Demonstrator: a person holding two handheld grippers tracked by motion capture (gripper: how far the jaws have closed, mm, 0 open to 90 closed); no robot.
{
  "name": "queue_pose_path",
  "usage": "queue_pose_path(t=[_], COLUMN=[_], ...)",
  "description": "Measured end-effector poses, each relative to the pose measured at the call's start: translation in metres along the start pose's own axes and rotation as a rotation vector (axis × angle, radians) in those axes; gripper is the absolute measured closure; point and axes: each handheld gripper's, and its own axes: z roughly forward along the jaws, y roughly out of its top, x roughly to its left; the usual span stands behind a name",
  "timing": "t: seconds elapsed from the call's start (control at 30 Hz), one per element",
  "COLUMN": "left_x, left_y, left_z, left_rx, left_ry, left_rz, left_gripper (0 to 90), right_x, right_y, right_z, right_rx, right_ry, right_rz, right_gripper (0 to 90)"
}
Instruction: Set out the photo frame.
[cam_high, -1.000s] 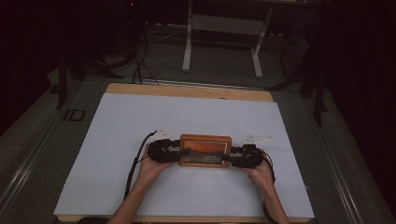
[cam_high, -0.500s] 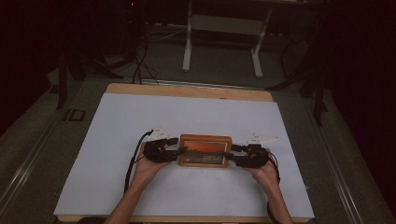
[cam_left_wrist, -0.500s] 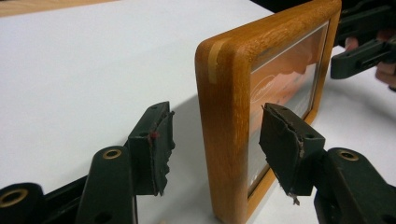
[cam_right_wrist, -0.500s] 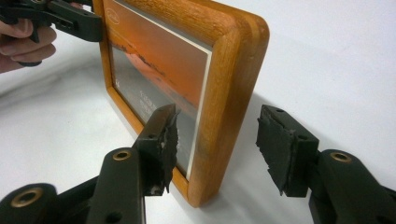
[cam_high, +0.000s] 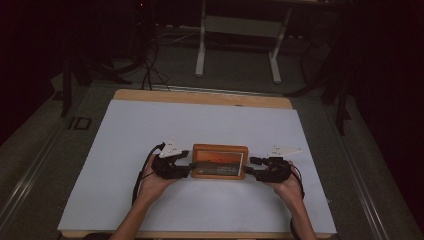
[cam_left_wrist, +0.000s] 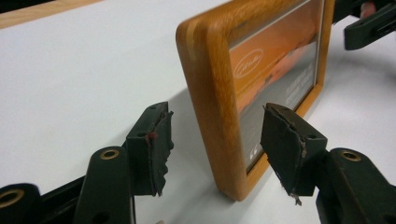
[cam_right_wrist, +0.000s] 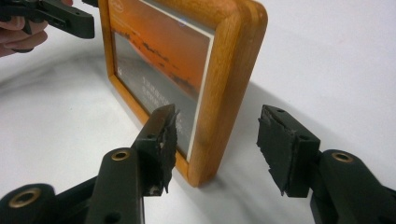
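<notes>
A wooden picture frame (cam_high: 220, 162) is standing upright on its long edge on the white table cover (cam_high: 125, 130), near the person's side of the table, holding an orange sunset print with lettering. The left gripper (cam_high: 187, 167) is sitting at the frame's left end and the right gripper (cam_high: 252, 168) at its right end, each held in one of the person's hands.

In the left gripper view, the left gripper's (cam_left_wrist: 215, 144) fingers (cam_left_wrist: 152, 144) are standing wide, one on each side of the frame's (cam_left_wrist: 210, 93) near upright edge; the edge is lying between the pads with a clear gap on both sides, so nothing is being gripped. The other gripper's jaws are showing past the far end.

In the right gripper view, the right gripper's (cam_right_wrist: 215, 140) fingers (cam_right_wrist: 161, 140) are likewise spread wide. The frame's (cam_right_wrist: 229, 88) end is lying between them, closer to the pad on the print side, with open space toward the other pad. Whether that nearer pad is touching the frame cannot be told.
</notes>
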Motion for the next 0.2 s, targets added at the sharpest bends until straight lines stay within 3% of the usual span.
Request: queue_pose_path(t=[0.2], left_x=[-0.0023], left_y=[-0.0063], left_z=[0.0009], left_rx=[0.056], left_ry=[0.036], left_rz=[0.041], left_gripper=[42.2], right_x=[-0.0035], right_y=[-0.0054], right_z=[-0.0048], right_rx=[0.044], right_ry=[-0.027], right_rz=[-0.002], right_gripper=[46.1])
